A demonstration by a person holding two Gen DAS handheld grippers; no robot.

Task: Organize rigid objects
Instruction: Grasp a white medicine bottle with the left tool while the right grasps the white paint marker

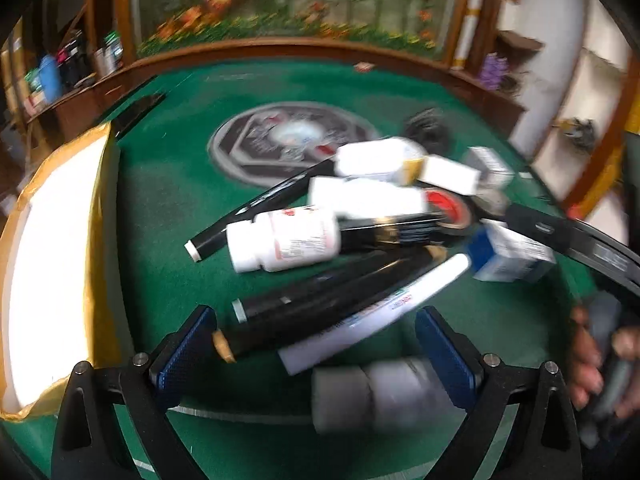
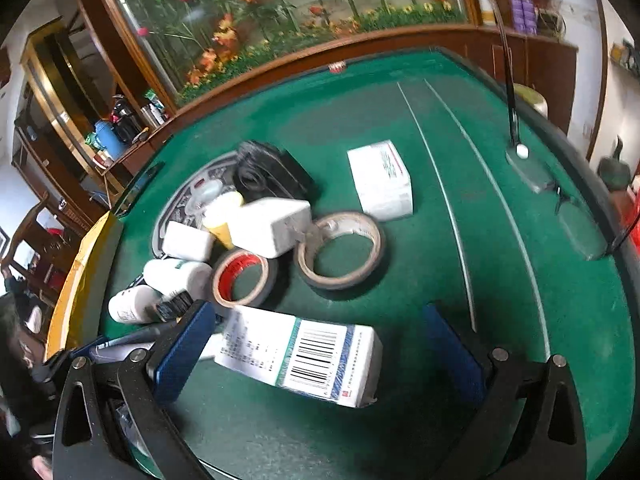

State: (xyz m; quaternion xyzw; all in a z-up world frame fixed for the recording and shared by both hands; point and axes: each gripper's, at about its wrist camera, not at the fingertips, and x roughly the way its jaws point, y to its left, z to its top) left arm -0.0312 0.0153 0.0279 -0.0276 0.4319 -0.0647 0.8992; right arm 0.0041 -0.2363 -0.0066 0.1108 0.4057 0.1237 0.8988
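Left gripper (image 1: 316, 346) hovers low over a heap on the green table (image 1: 168, 200), jaws wide, holding nothing. Between the blue pads (image 1: 182, 354) lie a black tube (image 1: 320, 304) w/ tan cap and a white tube (image 1: 372, 312); its print has a bit of red and blue but is too blurred to read. A white bottle (image 1: 372, 394) sits nearest the camera, smeared by motion, no label legible. Further in: a pill bottle (image 1: 284, 242) on its side w/ red-and-white label, text unreadable; a black marker (image 1: 256, 210); a white box (image 1: 368, 196); a blue-white box (image 1: 510, 254). A yellow-rimmed tray (image 1: 56, 264) sits at left, cut off by the frame. At right edge a hand (image 1: 592, 364) grips a handle, partly out of view.

Right gripper (image 2: 316, 354) also has jaws wide, nothing clamped. A barcode box (image 2: 304, 354) lies between its fingers, tilted, near the left pad (image 2: 182, 350); whether they touch can't be told. Barcode is clear, the small lines of print beside it aren't readable. Behind it: red-core tape (image 2: 242, 278) and a bigger tape roll (image 2: 340, 250) side by side, a white block (image 2: 272, 226) leaning on the bigger roll, a yellow-capped item (image 2: 222, 218) half hidden, a black object (image 2: 272, 172) hard to identify, and a separate carton (image 2: 382, 180) w/ red-green stripe, wording too small. Two white lines (image 2: 448, 200) run across the felt.
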